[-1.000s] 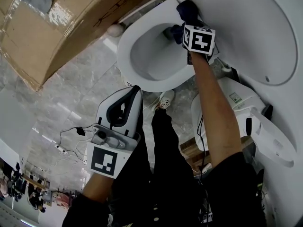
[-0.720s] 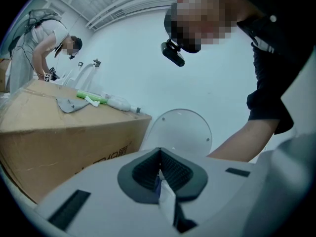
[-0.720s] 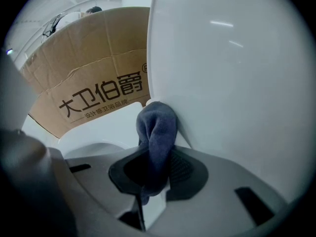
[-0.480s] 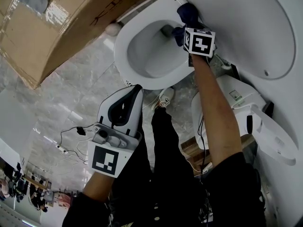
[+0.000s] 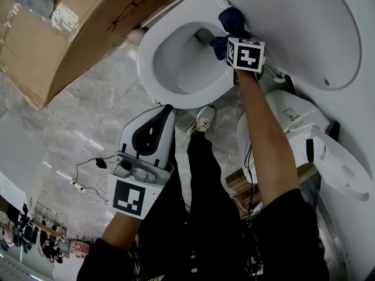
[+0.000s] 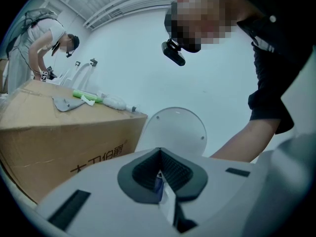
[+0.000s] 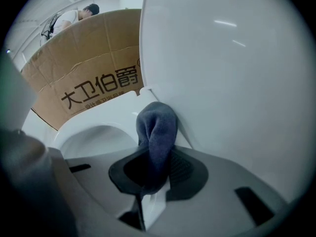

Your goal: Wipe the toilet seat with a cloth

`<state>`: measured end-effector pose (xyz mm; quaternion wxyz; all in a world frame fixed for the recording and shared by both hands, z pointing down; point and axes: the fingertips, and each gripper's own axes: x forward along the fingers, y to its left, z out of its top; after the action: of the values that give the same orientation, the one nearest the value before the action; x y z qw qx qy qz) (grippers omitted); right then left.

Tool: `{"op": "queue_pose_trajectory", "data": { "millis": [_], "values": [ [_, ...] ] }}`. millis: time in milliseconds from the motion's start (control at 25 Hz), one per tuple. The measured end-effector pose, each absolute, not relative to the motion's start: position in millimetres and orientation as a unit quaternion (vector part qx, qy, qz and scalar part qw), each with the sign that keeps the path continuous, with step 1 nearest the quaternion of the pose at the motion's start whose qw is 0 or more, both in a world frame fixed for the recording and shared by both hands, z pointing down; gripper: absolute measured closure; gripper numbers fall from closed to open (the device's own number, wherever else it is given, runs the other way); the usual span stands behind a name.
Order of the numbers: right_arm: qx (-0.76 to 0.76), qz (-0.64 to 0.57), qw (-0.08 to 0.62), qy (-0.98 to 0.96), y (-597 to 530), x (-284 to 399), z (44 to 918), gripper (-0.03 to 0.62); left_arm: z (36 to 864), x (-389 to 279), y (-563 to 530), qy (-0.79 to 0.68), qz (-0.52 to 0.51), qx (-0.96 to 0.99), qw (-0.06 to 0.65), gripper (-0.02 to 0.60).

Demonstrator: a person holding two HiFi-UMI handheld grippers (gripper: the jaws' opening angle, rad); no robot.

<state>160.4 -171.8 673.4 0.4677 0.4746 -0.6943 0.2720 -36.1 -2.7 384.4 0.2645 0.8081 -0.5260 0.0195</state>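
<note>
Since a second ago the toilet bowl (image 5: 181, 69) has drifted left in my head view. Nearest, my left gripper (image 5: 166, 113) hangs beside my leg (image 5: 202, 174), jaws pressed together on nothing. Farther out, my right gripper (image 7: 153, 172) clamps the dark blue cloth (image 7: 157, 127), pressing it on the rear of the toilet seat (image 7: 106, 113), against the raised lid (image 7: 222, 58). Beyond stands a cardboard box (image 7: 84, 68).

The cardboard box (image 7: 89, 58) before you reads "大卫伯爵" in bold black characters across its side, while the smaller line printed just beneath them stays too fine to read.
</note>
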Motion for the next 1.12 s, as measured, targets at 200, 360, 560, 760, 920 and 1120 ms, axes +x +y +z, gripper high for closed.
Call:
{"op": "queue_pose_trajectory", "data": {
  "millis": [200,360,560,760,920,1120],
  "values": [
    [0.475,0.273,0.472,-0.691,-162,171,674,0.525,383,-33,0,-0.524,0.021,0.81,0.263,0.571],
    [0.477,0.276,0.473,-0.688,-155,178,675,0.525,384,-33,2,-0.526,0.02,0.809,0.263,0.571],
    [0.473,0.28,0.478,-0.685,-153,182,676,0.526,384,-30,7,-0.525,0.02,0.809,0.263,0.571],
    [0.471,0.262,0.478,-0.694,-147,182,663,0.526,375,-29,9,-0.526,0.019,0.811,0.255,0.571],
    [0.452,0.235,0.464,-0.724,-135,173,633,0.526,365,-29,11,-0.526,0.022,0.813,0.25,0.571],
    [0.434,0.211,0.431,-0.762,-122,163,575,0.526,336,-26,12,-0.526,0.018,0.817,0.236,0.571]
  ]
}}
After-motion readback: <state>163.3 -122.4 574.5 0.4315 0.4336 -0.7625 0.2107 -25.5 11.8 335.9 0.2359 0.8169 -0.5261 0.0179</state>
